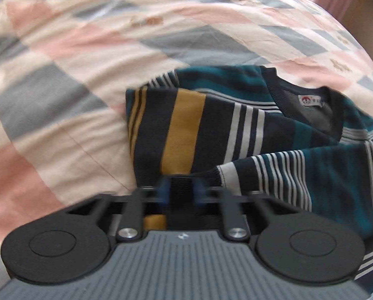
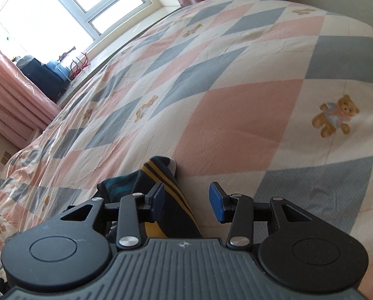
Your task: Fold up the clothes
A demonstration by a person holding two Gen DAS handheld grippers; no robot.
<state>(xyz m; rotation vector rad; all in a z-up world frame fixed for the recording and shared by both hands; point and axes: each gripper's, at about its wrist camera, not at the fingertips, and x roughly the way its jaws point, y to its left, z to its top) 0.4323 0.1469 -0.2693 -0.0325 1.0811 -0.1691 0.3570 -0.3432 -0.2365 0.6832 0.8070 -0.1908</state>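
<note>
**Striped sweater pinched at its near edge on the quilted bed**

The sweater (image 1: 211,130) lies partly folded on the bed (image 1: 61,100). In the left wrist view its long axis runs from near left toward far right, with the dark ribbed neckline (image 1: 309,100) and its white label (image 1: 310,101) at the far right end. The knit is navy with teal, white and mustard stripes; a sleeve (image 1: 299,175) is laid across the body at the near right.

The left tool (image 1: 180,192) is drawn narrow, its blue pads (image 1: 164,191) pressed on a dark band of the sweater's near edge. The view is a little blurred.

The right tool (image 2: 186,198) stands wide apart, its blue pads (image 2: 217,202) holding nothing. A fold of the sweater (image 2: 159,185) rises between them, closer to the left pad, whether touching it I cannot tell.

The bed's cover is soft, wrinkled cloth in pink, grey and cream diamonds, printed with a teddy bear (image 2: 336,115). Far left are a window (image 2: 61,7) and pink curtains (image 2: 9,92).
</note>
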